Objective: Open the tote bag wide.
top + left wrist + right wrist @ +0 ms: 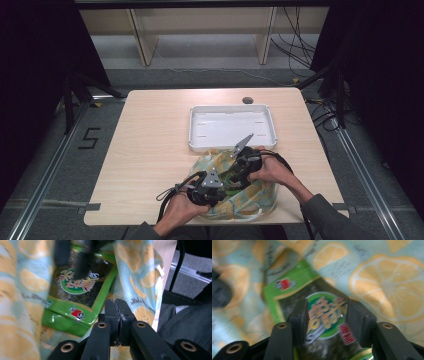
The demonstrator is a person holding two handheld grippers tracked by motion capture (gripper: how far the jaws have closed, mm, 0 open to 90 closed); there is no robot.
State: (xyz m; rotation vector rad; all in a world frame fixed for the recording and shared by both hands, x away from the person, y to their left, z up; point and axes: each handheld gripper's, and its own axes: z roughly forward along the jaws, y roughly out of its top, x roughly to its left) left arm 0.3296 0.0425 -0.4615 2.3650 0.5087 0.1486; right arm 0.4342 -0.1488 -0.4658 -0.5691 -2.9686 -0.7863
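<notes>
Lemon-print bag [135, 272], green packet [75, 295]

Tray [197, 131] (empty) beyond bag [260, 197].

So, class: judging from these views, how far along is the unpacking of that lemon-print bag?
Early. The left gripper pinches the bag edge, holding it open. The right gripper, jaws open, straddles the green packet inside. The white tray is empty, so lifting out and placing remain.
</notes>
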